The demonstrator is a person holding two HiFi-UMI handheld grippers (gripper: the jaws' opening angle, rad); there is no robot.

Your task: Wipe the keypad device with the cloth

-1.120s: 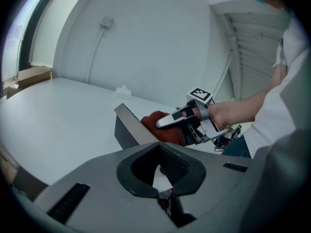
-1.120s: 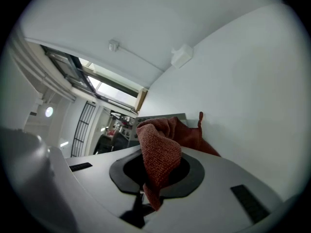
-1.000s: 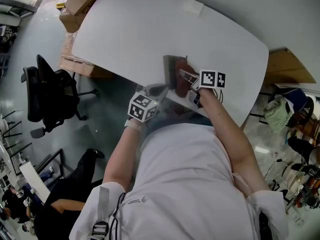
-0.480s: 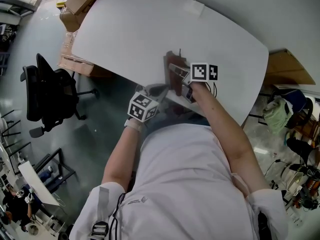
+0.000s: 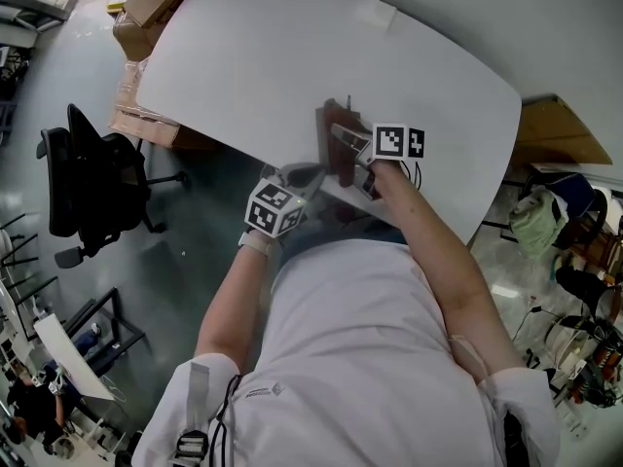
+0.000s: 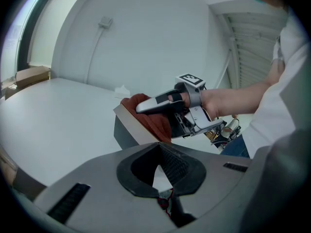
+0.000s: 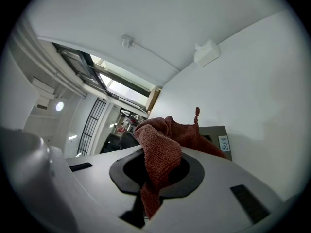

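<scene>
The keypad device (image 5: 327, 140) is a dark grey box near the front edge of the white table (image 5: 253, 66). A reddish-brown cloth (image 5: 347, 163) lies across it, with my right gripper (image 5: 341, 136) shut on it. In the right gripper view the cloth (image 7: 163, 147) is bunched between the jaws, and the device (image 7: 216, 136) sits just behind. The left gripper view shows the device (image 6: 125, 130), the cloth (image 6: 151, 119) on its slanted top, and the right gripper (image 6: 141, 108) above. My left gripper (image 5: 310, 175) hangs off the table's front edge, apart from the device, shut on nothing.
A black office chair (image 5: 83, 178) stands on the floor to the left. Cardboard boxes (image 5: 156, 3) are stacked at the table's far left. More cardboard (image 5: 557, 129) leans at the right. A small white block (image 5: 376, 14) sits at the table's far side.
My right gripper has carried the cloth a short way up and to the left over the device, then held still. The left gripper has hardly moved.
</scene>
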